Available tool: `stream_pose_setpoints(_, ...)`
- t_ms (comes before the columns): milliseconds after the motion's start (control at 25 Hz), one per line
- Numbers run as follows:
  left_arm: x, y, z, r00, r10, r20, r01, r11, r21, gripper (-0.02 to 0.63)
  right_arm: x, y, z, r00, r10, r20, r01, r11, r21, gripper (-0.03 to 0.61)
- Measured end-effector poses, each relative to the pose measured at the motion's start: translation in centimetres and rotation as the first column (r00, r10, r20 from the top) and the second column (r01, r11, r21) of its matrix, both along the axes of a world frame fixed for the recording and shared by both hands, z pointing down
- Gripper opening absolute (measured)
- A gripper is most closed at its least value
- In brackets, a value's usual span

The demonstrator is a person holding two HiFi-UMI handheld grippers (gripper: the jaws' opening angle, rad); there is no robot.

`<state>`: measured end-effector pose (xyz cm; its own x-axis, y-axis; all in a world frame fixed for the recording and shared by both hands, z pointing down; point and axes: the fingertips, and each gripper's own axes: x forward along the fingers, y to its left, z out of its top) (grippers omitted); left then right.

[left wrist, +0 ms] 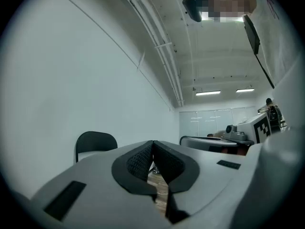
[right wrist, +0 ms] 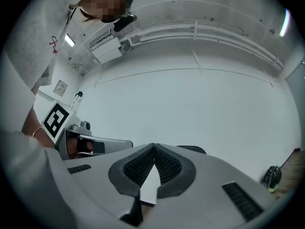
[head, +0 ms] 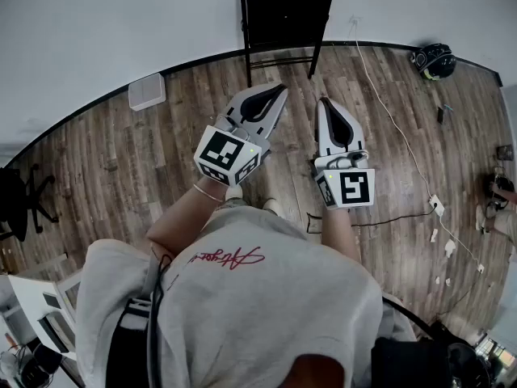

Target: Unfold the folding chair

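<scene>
Head view, item 1: folding chair [head: 284, 14]. It stood folded flat and upright against the white wall [head: 121, 23] at the far edge of the wooden floor [head: 145, 160]. Its long axis ran vertically, feet on the boards and dark back panel uppermost. No part of it had been opened.

Item 2: left gripper [head: 278, 92]. It was held out in front of the person, with its tips angled toward the chair's lower frame. In the left gripper view the jaws were pressed together with nothing between the pads, and the chair's rounded back showed off to the left of them, well apart.

Item 3: right gripper [head: 325, 103]. It was held beside the left one and pointed nearly straight ahead. In the right gripper view the jaws met at the tips and gripped nothing, and a dark sliver of the chair's top sat just right of them.

Relation: the chair lay dead ahead of both grippers, roughly centred between their lines, and neither touched it. The left tips looked slightly nearer the frame. By this judgement, both grippers needed to go forward and spread their jaws before taking the frame.
</scene>
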<state>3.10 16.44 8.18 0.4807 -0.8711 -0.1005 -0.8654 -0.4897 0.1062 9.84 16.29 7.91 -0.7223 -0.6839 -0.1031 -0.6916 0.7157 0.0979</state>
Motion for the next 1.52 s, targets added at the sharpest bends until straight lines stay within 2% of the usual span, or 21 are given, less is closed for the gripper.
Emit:
stream_pose_setpoints(480,0.0,0.1,-0.2,1.000,-0.012,0.011,0.012,1.000,0.013,0.015,0.4,-0.2,-0.1,1.000,0.003,0.011,-0.003,1.000,0.002,0.014)
stream_pose_setpoints(800,0.3,0.4,-0.6,0.999,-0.020,0.024,0.020,0.999,0.028,0.015,1.3,-0.2,-0.9,0.997,0.014,0.074,-0.015,1.000,0.014,0.014)
stream_pose_setpoints(1240,1.7,-0.1,-0.1,0.994,-0.110,-0.004,0.110,0.993,0.032,0.015,2.8,-0.6,-0.4,0.995,-0.071,0.073,0.070,0.997,0.020,0.014)
stream_pose_setpoints(1520,-0.5,-3.4,1.2,0.987,-0.163,-0.001,0.163,0.986,0.022,0.015,1.2,-4.1,1.7,0.994,-0.103,0.038,0.103,0.995,0.003,0.014)
